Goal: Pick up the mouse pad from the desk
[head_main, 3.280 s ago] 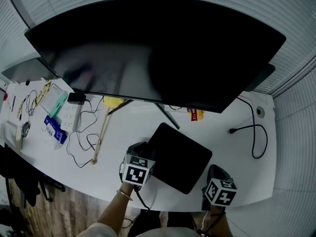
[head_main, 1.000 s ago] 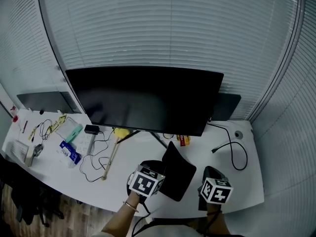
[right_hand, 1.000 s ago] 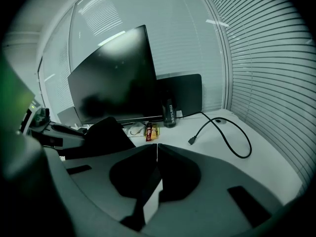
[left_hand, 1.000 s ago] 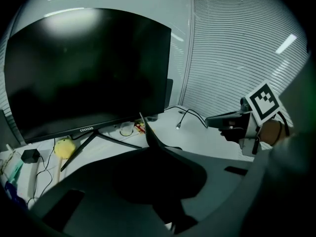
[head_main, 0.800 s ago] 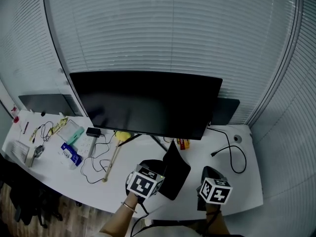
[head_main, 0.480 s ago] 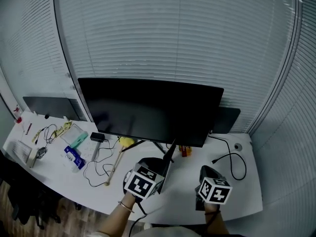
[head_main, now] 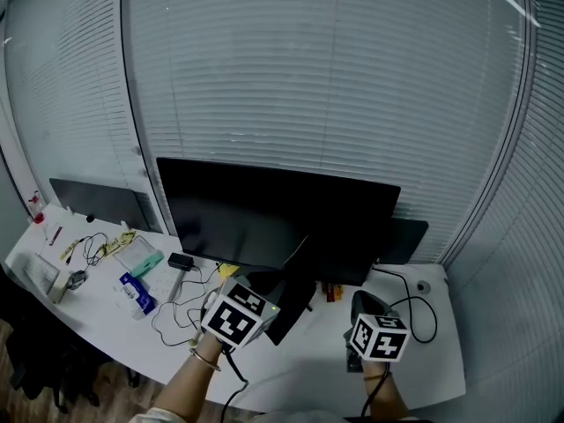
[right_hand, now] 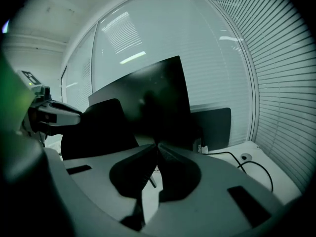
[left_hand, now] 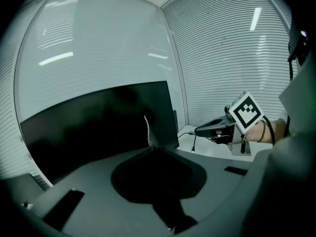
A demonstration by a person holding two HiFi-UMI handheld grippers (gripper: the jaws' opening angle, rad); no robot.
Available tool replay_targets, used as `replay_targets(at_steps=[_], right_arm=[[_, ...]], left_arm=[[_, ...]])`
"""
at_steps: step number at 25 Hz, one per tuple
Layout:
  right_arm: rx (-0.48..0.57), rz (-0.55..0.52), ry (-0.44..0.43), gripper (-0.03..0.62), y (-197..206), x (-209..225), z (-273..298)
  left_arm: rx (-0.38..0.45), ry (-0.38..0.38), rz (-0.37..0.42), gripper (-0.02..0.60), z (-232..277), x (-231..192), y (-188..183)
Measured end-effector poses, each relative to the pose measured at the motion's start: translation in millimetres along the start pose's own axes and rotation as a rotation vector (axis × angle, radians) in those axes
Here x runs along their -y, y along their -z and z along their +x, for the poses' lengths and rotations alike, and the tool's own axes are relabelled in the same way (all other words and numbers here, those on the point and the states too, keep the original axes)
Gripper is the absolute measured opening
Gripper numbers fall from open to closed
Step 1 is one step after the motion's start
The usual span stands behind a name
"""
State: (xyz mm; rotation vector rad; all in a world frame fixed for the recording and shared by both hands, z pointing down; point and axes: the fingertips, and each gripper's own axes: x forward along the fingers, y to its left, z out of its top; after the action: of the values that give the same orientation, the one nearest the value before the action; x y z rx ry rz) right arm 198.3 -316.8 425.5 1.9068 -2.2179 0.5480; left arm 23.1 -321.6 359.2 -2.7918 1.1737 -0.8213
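One pinch only: black mouse pad (right_hand: pixel 96 125) clamped by its edge in the left gripper (left_hand: pixel 152 147), clear of the desk (head_main: pixel 300 368), near the monitor (head_main: pixel 264 218); right gripper (right_hand: pixel 157 145) pressed together, empty, further right.

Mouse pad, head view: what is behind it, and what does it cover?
Behind the mouse pad, held raised in the left gripper, stands the dark monitor, with white desk below. A small red-and-yellow item shows beside it. The monitor's stand is mostly covered.

mouse pad (head_main: pixel 284 314) | upper edge perhaps lost against dark monitor (head_main: pixel 264 214)
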Motion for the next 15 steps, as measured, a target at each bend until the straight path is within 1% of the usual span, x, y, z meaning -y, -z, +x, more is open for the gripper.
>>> replay_targets(at_steps=[9, 12, 15], right_arm=[[0.114, -0.055, -0.037, 0.034, -69.1, -17.4, 1.9], [0.131, -0.06, -0.047, 0.034, -81.3, -23.3, 1.9], [0.132, -0.057, -0.055, 0.034, -83.9, -26.9, 2.1]], left_arm=[[0.116, -0.085, 0.069, 0.046, -37.4, -30.9, -63.4], [0.138, -0.112, 0.075, 0.046, -47.8, -42.0, -77.8], [0.15, -0.131, 0.078, 0.046, -54.9, -48.0, -85.6]])
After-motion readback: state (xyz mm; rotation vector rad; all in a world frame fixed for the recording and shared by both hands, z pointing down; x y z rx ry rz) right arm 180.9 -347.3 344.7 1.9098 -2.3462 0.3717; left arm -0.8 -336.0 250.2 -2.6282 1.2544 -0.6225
